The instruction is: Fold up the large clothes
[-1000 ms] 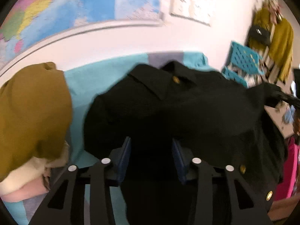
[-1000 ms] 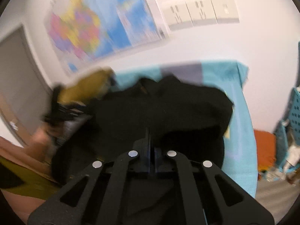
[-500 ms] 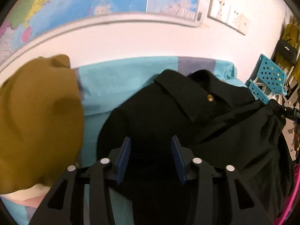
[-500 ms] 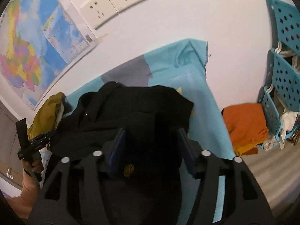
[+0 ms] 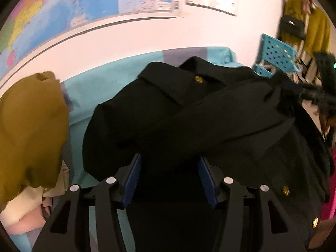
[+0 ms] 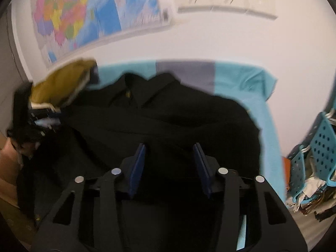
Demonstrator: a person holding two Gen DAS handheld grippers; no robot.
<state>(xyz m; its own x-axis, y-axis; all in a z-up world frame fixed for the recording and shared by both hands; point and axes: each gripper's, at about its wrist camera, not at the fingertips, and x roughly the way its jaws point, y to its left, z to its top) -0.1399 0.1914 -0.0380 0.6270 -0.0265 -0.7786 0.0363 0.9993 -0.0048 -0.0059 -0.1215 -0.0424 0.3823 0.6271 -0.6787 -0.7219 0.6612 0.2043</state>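
Note:
A black coat (image 5: 189, 115) with gold buttons lies crumpled on a teal-covered table (image 5: 109, 79), collar toward the wall. One black fold runs across its front. My left gripper (image 5: 170, 163) hovers over the coat's near left part, its blue pads apart and its jaws opening, with black cloth lying between them. In the right wrist view the coat (image 6: 168, 121) fills the middle. My right gripper (image 6: 169, 153) stands over it, its jaws closing but its pads still apart and pressing on nothing. The other gripper (image 6: 42, 117) shows blurred at the left edge.
A mustard garment (image 5: 29, 130) lies piled on pale clothes at the table's left. Blue perforated crates (image 6: 321, 147) and an orange cloth (image 6: 286, 163) sit on the floor to the right. Clothes hang on a rack (image 5: 315, 31). A map and sockets are on the wall behind.
My right gripper went from shut to open, let go of the black cloth and swung back over the coat. My left gripper's pads have spread wider.

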